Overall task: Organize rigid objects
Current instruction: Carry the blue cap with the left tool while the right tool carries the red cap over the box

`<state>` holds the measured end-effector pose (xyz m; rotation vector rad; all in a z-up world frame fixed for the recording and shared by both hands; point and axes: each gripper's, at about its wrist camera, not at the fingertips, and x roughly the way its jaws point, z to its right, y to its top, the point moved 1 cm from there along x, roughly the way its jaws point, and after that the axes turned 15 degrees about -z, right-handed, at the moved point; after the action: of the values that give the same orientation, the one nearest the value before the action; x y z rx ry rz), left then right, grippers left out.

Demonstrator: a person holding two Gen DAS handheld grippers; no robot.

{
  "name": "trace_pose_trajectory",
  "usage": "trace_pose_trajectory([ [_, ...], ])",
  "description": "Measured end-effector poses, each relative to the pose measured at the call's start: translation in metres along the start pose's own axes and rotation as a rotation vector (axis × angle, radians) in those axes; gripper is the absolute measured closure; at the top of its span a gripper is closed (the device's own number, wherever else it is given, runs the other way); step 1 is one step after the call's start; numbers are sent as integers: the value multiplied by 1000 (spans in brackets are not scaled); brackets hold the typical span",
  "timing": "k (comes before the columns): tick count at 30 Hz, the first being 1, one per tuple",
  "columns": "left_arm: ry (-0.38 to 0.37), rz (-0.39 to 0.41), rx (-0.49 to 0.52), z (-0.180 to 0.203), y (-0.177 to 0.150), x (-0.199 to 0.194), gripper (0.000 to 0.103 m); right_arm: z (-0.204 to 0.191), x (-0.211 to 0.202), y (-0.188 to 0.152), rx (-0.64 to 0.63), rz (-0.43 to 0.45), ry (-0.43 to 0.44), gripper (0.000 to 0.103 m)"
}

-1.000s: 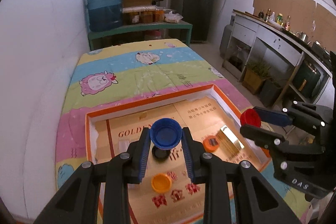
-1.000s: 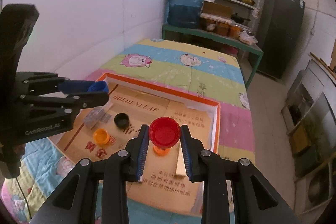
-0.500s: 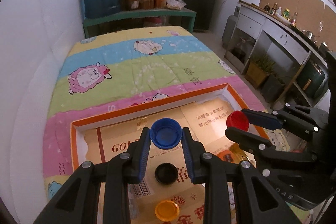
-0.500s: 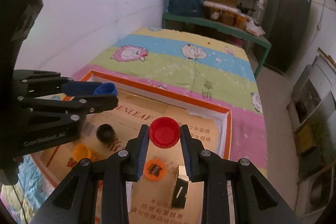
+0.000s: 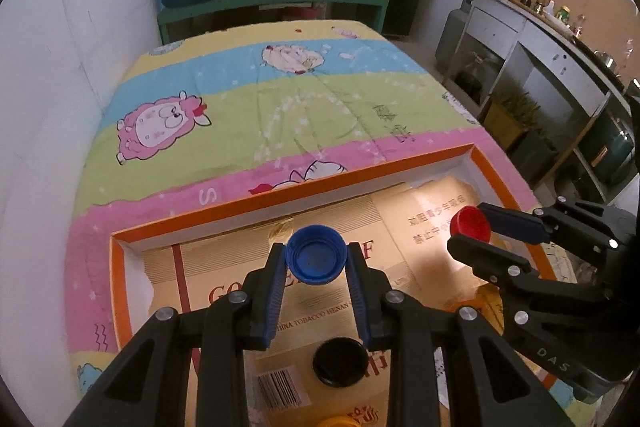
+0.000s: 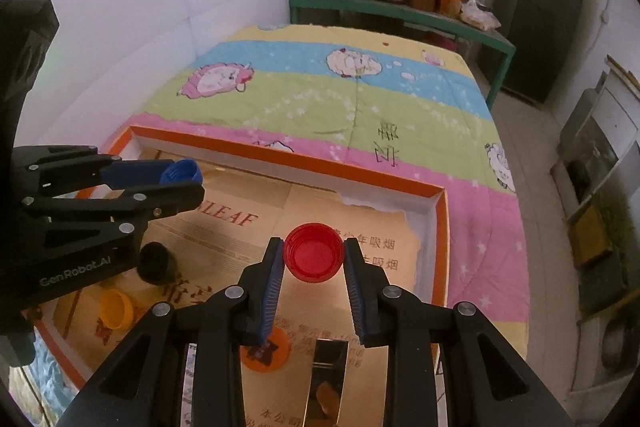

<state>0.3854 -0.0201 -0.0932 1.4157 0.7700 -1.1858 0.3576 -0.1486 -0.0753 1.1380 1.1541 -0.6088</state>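
Left gripper (image 5: 316,261): pads pressed on both sides of the blue cap (image 5: 316,255), jaws only as far apart as the cap is wide, held above the tray floor
Right gripper (image 6: 313,259): pads clamped on both sides of the red cap (image 6: 313,257), jaws narrow, held above the tray floor
Blue cap: open hollow side faces the left wrist camera, so its short axis runs back along the fingers; it hangs over the far left part of the tray, near the far wall
Red cap: open hollow side faces the right wrist camera, round rim across the fingers; it hangs over the far right part of the tray, near the corner
Tray (image 5: 288,191): shallow, orange rim with white inner walls, floor lined with printed cardboard, resting on a striped cartoon blanket (image 5: 280,107)
Black cap (image 5: 340,363): lies on the tray floor just below the left gripper's fingers
Yellow cap (image 6: 116,309): lies on the tray floor nearer the camera than the black cap, apart from it
Orange cap (image 6: 266,349): flat on the floor under the right gripper's left finger
Gold box (image 6: 325,383): long axis runs toward the right wrist camera, just beside the orange cap
Open room: bare cardboard along the far wall between the two held caps; blanket beyond the tray is open as far as a green bench (image 5: 280,1)
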Motion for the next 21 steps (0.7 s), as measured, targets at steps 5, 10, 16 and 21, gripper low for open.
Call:
trace_pose_trajectory([
  [5,-1,-26,-7,-1,1,12,73,0,8,2,-7,-23,-2,73],
  [10,-28,-53,-21,-5,1,18,73,0,16,2,-13,-50,3,73],
  [16,-35,-65,-28,-5,3,21,71,-2,25,3,-19,-80,2,72],
  [21,-60,-62,-39,-8,4,20,60,-1,26,2,-21,-77,7,72],
])
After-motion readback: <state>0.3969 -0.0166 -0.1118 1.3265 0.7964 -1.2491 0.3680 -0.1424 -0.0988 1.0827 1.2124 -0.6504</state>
